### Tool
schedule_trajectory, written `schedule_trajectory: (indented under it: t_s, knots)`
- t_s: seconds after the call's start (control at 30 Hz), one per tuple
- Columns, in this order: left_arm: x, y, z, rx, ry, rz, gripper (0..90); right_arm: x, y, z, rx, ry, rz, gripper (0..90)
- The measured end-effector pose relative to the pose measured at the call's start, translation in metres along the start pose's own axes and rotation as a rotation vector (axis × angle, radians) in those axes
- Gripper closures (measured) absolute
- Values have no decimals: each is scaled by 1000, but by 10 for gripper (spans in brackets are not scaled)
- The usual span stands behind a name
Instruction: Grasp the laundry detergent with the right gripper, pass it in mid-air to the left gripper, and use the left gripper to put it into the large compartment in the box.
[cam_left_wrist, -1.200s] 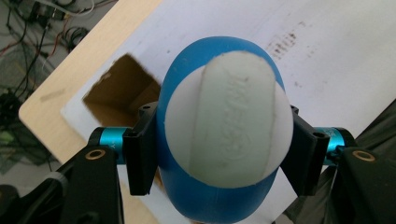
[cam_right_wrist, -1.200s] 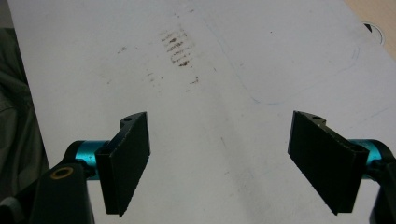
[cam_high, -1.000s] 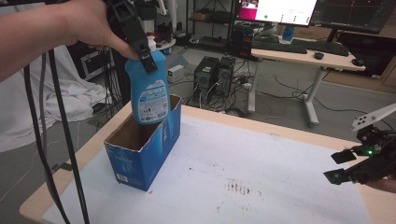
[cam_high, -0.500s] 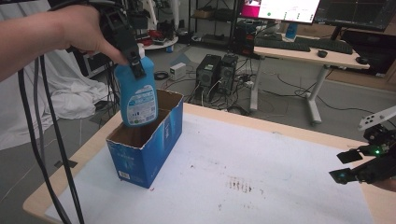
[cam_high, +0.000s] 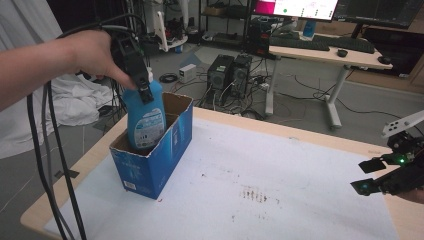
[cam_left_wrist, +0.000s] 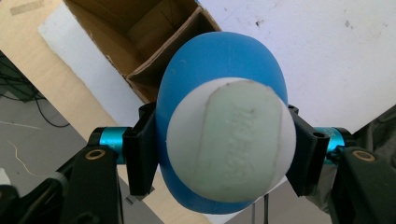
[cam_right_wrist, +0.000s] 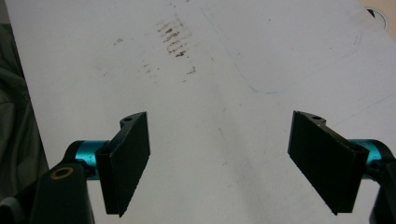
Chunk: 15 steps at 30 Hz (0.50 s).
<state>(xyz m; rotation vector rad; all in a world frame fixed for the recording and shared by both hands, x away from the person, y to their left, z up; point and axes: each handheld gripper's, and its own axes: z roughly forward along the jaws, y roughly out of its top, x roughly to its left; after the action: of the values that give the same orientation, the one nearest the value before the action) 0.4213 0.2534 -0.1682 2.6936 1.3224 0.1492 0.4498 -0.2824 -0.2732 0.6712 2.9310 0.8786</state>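
At the upper left of the high view a hand (cam_high: 92, 52) holds the left gripper (cam_high: 141, 85), whose jaws are clamped on the neck of a blue bottle (cam_high: 145, 117) just under its white cap (cam_left_wrist: 232, 144). The bottle stands nearly upright with its lower part already inside the open blue cardboard box (cam_high: 155, 155) at the left of the white table cover (cam_high: 280, 170); I judge the placing well along, with the final lowering and release left to do. The bottle's label and the box's print are too small to read, and the cap's embossed lettering is blurred. At the far right edge the right gripper (cam_high: 382, 175) hovers over the table, jaws spread wide and empty.
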Motion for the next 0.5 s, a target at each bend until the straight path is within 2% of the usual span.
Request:
schedule_trajectory:
  t_s: [0.33,0.5]
  knots:
    - [-5,-4,37,20,-17,-1,380,-1,-1,0,1,2,3,207]
    - [-5,-8,51,30,-19,12,380,-3,-2,-1,-5,-2,9,207]
